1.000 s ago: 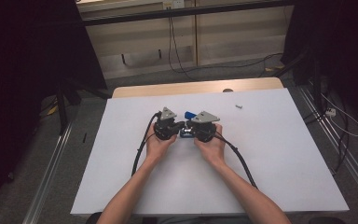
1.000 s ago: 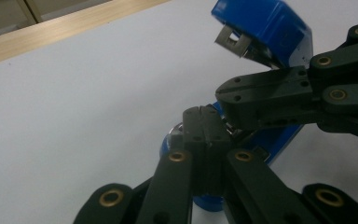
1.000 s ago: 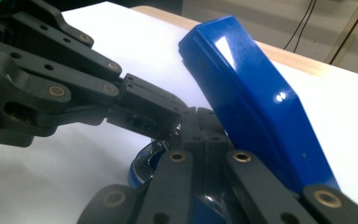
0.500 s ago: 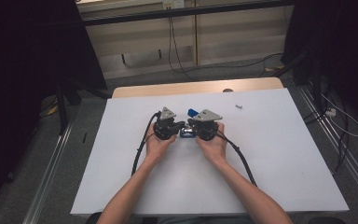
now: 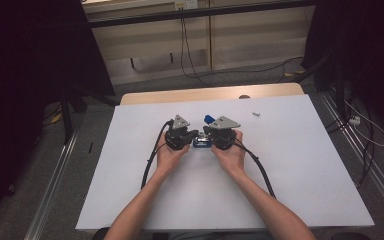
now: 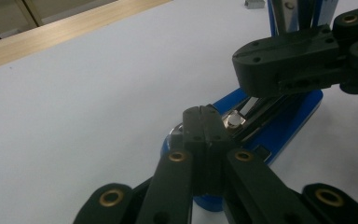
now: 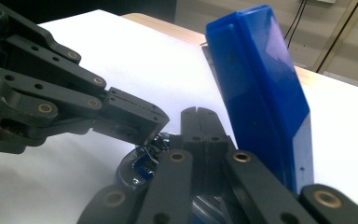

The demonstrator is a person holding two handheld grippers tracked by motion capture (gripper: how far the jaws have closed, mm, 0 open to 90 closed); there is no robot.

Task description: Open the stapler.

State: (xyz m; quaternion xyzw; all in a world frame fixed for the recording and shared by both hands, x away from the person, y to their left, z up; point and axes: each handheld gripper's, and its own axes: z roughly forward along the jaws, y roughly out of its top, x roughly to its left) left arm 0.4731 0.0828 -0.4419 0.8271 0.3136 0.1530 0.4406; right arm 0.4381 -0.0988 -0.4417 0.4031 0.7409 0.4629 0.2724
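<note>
Two grippers are met at mid-table over one blue stapler; the left gripper and right gripper are clenched, empty. Its raised lid is revealed by the right gripper view, its metal track by the left. One small white piece is seen from above.

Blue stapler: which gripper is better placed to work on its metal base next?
Probably left. The left gripper, jaws shut, has its tips at the open blue stapler's metal channel; the right gripper sits beside the raised blue arm.
</note>
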